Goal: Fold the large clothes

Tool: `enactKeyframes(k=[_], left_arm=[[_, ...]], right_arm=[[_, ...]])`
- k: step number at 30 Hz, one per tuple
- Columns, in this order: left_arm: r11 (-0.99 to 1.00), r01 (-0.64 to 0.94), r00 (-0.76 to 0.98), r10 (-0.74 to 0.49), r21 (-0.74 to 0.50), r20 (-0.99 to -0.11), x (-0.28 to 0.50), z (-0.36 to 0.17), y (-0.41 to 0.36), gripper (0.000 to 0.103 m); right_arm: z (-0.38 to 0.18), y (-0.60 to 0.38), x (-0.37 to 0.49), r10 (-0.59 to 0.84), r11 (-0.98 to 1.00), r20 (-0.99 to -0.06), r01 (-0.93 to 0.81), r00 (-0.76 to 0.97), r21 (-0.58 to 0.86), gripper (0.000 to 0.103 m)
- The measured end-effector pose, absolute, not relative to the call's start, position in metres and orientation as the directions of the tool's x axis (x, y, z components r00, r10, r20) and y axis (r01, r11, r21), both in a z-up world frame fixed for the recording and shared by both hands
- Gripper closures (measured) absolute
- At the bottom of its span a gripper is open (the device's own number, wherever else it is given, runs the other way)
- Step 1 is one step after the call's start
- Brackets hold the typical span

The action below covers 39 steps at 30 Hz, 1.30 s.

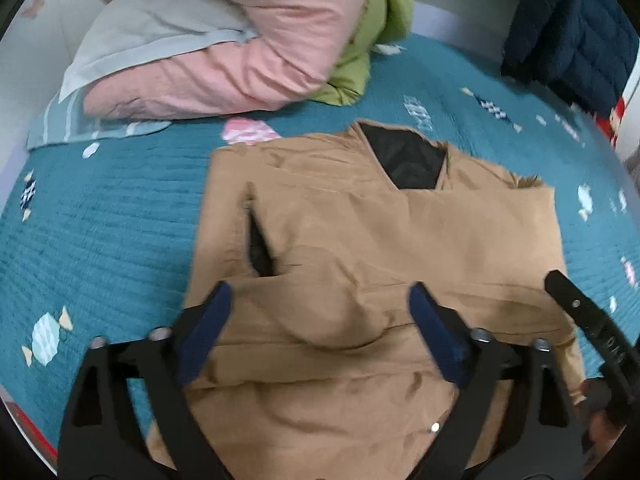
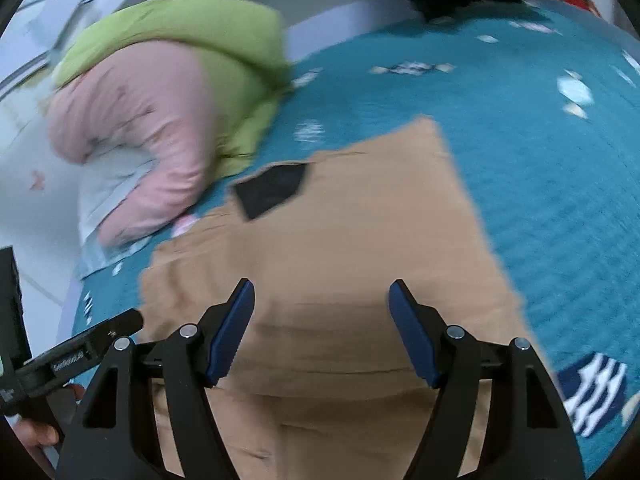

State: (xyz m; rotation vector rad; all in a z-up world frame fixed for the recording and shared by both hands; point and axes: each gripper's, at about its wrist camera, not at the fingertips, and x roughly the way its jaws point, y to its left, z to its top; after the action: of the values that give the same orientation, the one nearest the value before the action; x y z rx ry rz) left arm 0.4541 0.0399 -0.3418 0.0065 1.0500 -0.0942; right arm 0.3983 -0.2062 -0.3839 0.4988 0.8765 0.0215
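A tan jacket (image 1: 360, 240) with black lining at its collar lies folded flat on a teal bedspread (image 1: 112, 216). My left gripper (image 1: 320, 292) hovers over the jacket's near part with its blue-padded jaws wide open and nothing pinched between them. In the right wrist view the same tan jacket (image 2: 360, 240) fills the middle, and my right gripper (image 2: 322, 290) stands open above its near edge, pads clear of the cloth. The right gripper's black finger (image 1: 588, 332) shows at the left view's right edge; the left gripper's finger (image 2: 80, 352) shows at the right view's lower left.
A pink padded garment (image 1: 248, 40), a green one (image 1: 380, 20) and a grey pillow (image 1: 152, 32) are piled at the bed's far left. A dark blue quilted jacket (image 1: 572, 28) lies at the far right. A striped sock-like item (image 2: 596, 392) lies by the jacket's right.
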Motion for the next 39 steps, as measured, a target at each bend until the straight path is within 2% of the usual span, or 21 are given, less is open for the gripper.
enactKeyframes(k=[4, 8, 13, 32, 39], left_arm=[[0.994, 0.104, 0.381, -0.014, 0.027, -0.925, 0.467, -0.393, 0.020, 0.011], [0.996, 0.068, 0.360, -0.073, -0.052, -0.930, 0.466, -0.415, 0.027, 0.010], [0.996, 0.091, 0.377, -0.053, -0.020, -0.925, 0.466, -0.417, 0.023, 0.010], [0.994, 0.109, 0.402, -0.062, -0.019, -0.914, 0.463, -0.412, 0.024, 0.010], [0.988, 0.149, 0.407, -0.101, -0.043, -0.908, 0.464, -0.389, 0.032, 0.010]], right_arm=[[-0.415, -0.229, 0.404, 0.215, 0.879, -0.787, 0.237, 0.579, 0.414, 0.036], [-0.430, -0.242, 0.403, 0.210, 0.880, -0.784, 0.235, 0.585, 0.412, 0.042], [-0.430, -0.246, 0.404, 0.213, 0.880, -0.782, 0.233, 0.586, 0.414, 0.042], [-0.430, -0.241, 0.401, 0.179, 0.902, -0.785, 0.220, 0.592, 0.372, 0.040], [-0.430, -0.240, 0.401, 0.165, 0.910, -0.786, 0.215, 0.596, 0.354, 0.039]])
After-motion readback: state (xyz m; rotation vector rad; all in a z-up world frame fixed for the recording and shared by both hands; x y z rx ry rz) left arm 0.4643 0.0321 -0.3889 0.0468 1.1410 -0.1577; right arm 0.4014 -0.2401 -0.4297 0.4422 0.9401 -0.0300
